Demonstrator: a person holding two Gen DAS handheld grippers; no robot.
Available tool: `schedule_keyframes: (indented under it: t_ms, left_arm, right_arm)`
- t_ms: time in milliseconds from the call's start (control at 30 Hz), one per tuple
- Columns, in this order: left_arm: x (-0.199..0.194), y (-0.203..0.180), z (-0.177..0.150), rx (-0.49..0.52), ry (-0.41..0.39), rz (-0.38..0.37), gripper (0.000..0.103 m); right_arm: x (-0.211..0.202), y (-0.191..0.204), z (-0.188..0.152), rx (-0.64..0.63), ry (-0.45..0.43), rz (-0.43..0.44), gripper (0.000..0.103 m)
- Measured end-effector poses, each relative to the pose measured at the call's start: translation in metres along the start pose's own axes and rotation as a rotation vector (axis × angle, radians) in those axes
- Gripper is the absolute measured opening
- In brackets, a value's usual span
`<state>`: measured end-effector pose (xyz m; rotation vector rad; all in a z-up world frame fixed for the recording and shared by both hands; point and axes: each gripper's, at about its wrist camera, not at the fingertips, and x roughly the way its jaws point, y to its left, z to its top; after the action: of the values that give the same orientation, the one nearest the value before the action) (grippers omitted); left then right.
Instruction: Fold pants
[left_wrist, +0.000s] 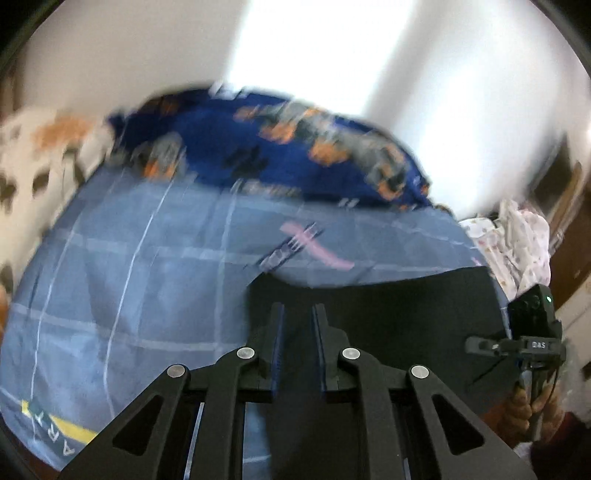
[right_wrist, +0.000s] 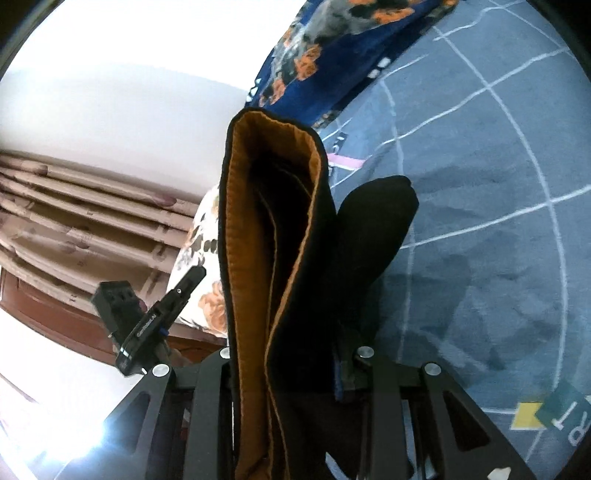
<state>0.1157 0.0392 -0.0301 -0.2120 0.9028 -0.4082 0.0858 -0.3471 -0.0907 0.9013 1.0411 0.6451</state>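
1. Left gripper (left_wrist: 298, 314): the jaws stand a little apart with black cloth of the pants (left_wrist: 388, 317) running between them. I can't tell whether they're really pinching it or the fabric is just lying in the gap.
2. Right gripper (right_wrist: 291, 354): clamped on a thick stack of the pants (right_wrist: 295, 280). Only this view shows the tan-orange lining along the folded layers, which stand up straight out of the jaws. A rounded black end sticks out just to the right of the stack.
3. The left view gives the flat picture instead: the pants lie as a dark sheet spread over the blue checked bedsheet (left_wrist: 129, 280), reaching toward the other gripper (left_wrist: 532, 332) at the right edge.
4. The right view catches the left gripper (right_wrist: 147, 317) off to its lower left, and pleated pinkish curtains (right_wrist: 74, 221) behind it.
5. Both views show a dark blue floral pillow (left_wrist: 280, 147) at the far side of the bed, pretty blurred in the left view.
6. No containers anywhere that I can see.
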Motion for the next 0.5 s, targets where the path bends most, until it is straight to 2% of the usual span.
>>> schedule_keyframes:
  t_ms: [67,100,167,200,267,333,400,500]
  left_arm:
    - [0.018,0.021,-0.005,-0.020,0.119,-0.046,0.017]
    - [0.024,0.025,-0.009,-0.021,0.155,-0.055,0.018]
    - [0.045,0.034,-0.022,-0.044,0.263,-0.147,0.019]
    - [0.050,0.035,-0.026,-0.057,0.284,-0.181,0.022]
    - [0.066,0.033,-0.036,-0.072,0.352,-0.261,0.033]
    - [0.079,0.028,-0.043,-0.041,0.399,-0.267,0.057]
    - [0.087,0.029,-0.047,-0.031,0.419,-0.252,0.057]
    - [0.101,0.034,-0.054,-0.103,0.513,-0.433,0.057]
  right_arm:
    - [-0.007,-0.009,-0.003,0.013,-0.006,-0.008,0.026]
    - [-0.010,-0.012,-0.004,0.019,-0.008,-0.008,0.026]
    - [-0.016,-0.020,-0.009,0.037,-0.017,0.004,0.026]
    - [-0.018,-0.024,-0.010,0.045,-0.022,0.009,0.025]
    - [-0.022,-0.034,-0.013,0.067,-0.032,0.013,0.025]
    - [-0.026,-0.050,-0.014,0.105,-0.042,0.021,0.025]
    - [-0.031,-0.066,-0.016,0.144,-0.053,0.021,0.025]
    - [-0.037,-0.084,-0.019,0.181,-0.070,0.039,0.024]
